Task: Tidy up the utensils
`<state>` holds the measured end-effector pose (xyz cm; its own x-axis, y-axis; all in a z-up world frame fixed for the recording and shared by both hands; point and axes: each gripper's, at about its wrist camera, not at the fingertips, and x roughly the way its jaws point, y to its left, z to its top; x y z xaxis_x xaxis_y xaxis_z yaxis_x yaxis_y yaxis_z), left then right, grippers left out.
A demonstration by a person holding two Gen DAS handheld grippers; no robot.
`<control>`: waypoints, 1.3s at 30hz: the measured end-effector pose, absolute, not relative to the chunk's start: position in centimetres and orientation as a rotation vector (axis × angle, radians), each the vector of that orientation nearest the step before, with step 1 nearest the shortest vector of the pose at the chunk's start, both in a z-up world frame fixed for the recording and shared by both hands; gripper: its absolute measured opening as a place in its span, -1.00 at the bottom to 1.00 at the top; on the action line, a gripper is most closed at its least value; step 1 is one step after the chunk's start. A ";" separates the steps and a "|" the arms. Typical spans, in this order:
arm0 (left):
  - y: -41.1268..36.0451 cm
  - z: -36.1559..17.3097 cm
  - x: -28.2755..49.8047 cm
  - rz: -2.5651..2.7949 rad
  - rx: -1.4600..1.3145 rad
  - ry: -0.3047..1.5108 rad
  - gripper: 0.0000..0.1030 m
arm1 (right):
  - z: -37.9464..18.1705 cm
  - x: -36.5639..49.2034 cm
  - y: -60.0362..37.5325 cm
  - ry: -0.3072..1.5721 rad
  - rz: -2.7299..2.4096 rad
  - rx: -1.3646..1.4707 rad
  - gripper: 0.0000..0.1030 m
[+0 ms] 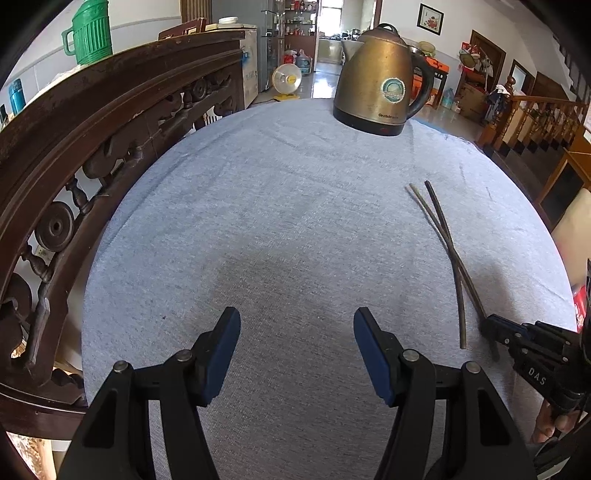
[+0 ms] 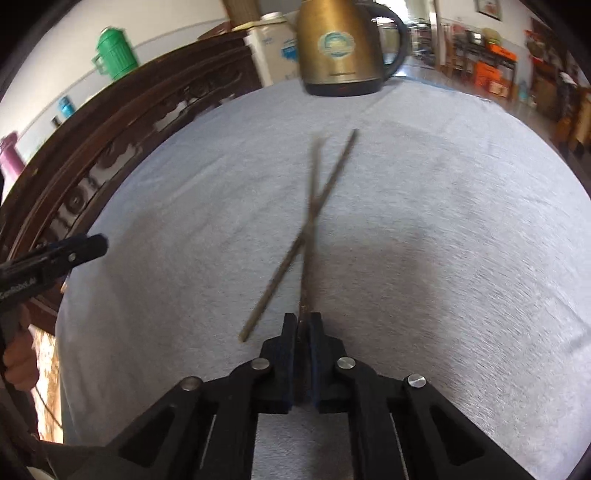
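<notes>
Two thin dark chopsticks lie crossed on the blue-grey cloth of the table (image 1: 277, 203). My right gripper (image 2: 303, 321) is shut on the near end of one chopstick (image 2: 312, 206), which runs away from me toward the kettle. The other chopstick (image 2: 280, 269) lies free across it, with its near end left of my right gripper's fingers. In the left wrist view the right gripper (image 1: 487, 325) comes in from the right edge and grips its chopstick (image 1: 471, 288) beside the free chopstick (image 1: 460, 314). My left gripper (image 1: 296, 321) hangs open over bare cloth, well left of the pair; one of its fingertips (image 2: 98, 245) shows in the right wrist view.
A brass electric kettle (image 1: 376, 81) stands at the table's far edge. A carved dark wooden rail (image 1: 92, 129) curves along the left side, with a green jug (image 1: 90, 33) behind it. A person's hand (image 2: 18, 362) holds the left gripper. The floor drops away on the right.
</notes>
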<state>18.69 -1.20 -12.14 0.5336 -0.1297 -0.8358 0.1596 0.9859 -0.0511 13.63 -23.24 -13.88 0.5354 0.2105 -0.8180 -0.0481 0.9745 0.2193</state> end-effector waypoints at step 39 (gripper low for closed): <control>-20.5 -16.5 33.5 -0.471 0.187 1.086 -0.63 | -13.6 12.6 -34.9 0.869 0.075 0.519 -0.49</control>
<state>33.55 -20.50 -16.48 0.3790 -0.2765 -0.8831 0.4560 0.8862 -0.0818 12.65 -34.88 -13.63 0.6514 0.2696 -0.7092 0.1442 0.8737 0.4646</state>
